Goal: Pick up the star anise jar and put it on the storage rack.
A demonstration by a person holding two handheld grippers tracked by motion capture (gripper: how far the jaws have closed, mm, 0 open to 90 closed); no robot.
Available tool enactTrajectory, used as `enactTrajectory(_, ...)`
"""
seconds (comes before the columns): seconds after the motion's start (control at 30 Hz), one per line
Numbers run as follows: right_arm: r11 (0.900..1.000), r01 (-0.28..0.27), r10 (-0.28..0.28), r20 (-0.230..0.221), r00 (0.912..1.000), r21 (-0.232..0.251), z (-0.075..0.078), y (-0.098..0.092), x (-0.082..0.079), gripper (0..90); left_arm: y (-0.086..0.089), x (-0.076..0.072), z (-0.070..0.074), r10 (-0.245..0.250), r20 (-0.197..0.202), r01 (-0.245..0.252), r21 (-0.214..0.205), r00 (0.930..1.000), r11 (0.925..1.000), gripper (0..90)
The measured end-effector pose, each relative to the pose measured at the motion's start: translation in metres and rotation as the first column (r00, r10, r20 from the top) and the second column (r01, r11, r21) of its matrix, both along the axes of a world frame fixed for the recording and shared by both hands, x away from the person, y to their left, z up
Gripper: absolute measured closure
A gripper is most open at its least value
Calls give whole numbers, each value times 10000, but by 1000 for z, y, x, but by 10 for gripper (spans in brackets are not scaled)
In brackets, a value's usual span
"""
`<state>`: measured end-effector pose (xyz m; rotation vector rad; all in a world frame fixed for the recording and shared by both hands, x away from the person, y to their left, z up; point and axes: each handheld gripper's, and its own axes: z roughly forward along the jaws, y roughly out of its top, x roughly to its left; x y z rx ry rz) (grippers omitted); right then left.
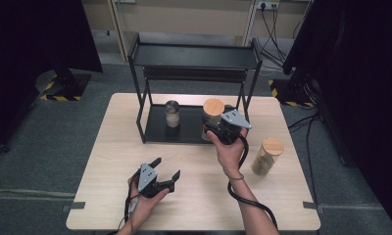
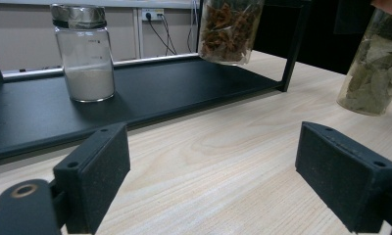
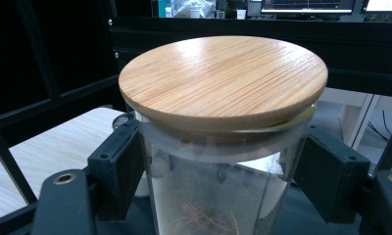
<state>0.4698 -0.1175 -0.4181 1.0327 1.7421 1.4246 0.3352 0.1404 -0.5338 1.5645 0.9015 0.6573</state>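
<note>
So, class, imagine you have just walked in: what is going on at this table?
A person works with a gripper in each hand. The right gripper is shut on a wooden-lidded glass jar of brown spice, holding it just above the lower shelf of a black rack. A metal-lidded jar of white powder already stands there. Another wooden-lidded jar waits on the table. The left gripper rests open.

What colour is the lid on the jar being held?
Light tan wood with fine grain stripes; the lid shows best in the right gripper view.
</note>
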Motion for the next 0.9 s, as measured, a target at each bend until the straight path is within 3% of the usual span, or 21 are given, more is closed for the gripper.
enactTrajectory(0.9,9997,95,-101,-276,9996,-226,6,12,34,256,0,0,0,-8,-2,8,-8,10000,10000,127)
